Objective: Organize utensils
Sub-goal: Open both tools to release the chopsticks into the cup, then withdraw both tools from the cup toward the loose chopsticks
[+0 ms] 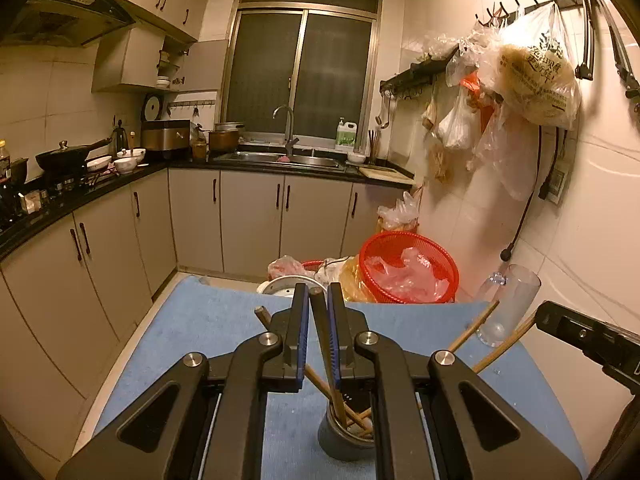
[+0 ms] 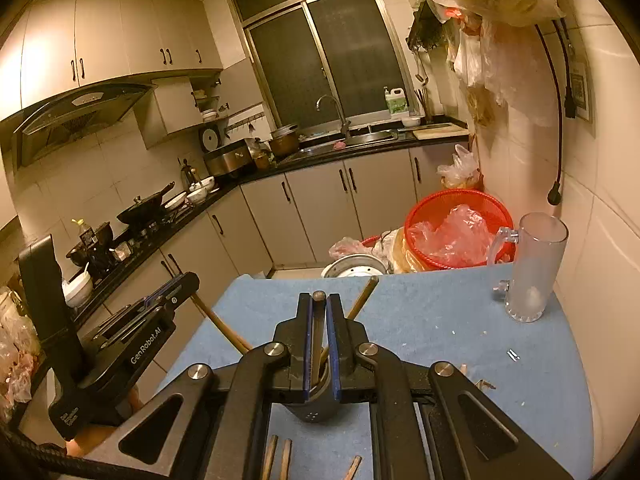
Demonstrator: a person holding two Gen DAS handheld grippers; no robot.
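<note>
A dark grey holder cup (image 1: 346, 438) stands on the blue table mat (image 1: 200, 320), with several wooden chopsticks leaning out of it. My left gripper (image 1: 319, 300) is shut on a dark chopstick (image 1: 320, 320) whose lower end is inside the cup. My right gripper (image 2: 319, 304) is shut on another chopstick (image 2: 318, 296), standing upright in the same cup (image 2: 314, 404). More chopsticks (image 2: 280, 458) lie on the mat near the front edge. The left gripper also shows at the left of the right wrist view (image 2: 168, 292).
A frosted glass mug (image 2: 534, 268) stands at the mat's far right, by the tiled wall. A red basket (image 2: 456, 232) with plastic bags and a metal pot sit beyond the far edge. Kitchen counters and cabinets run along the left and back.
</note>
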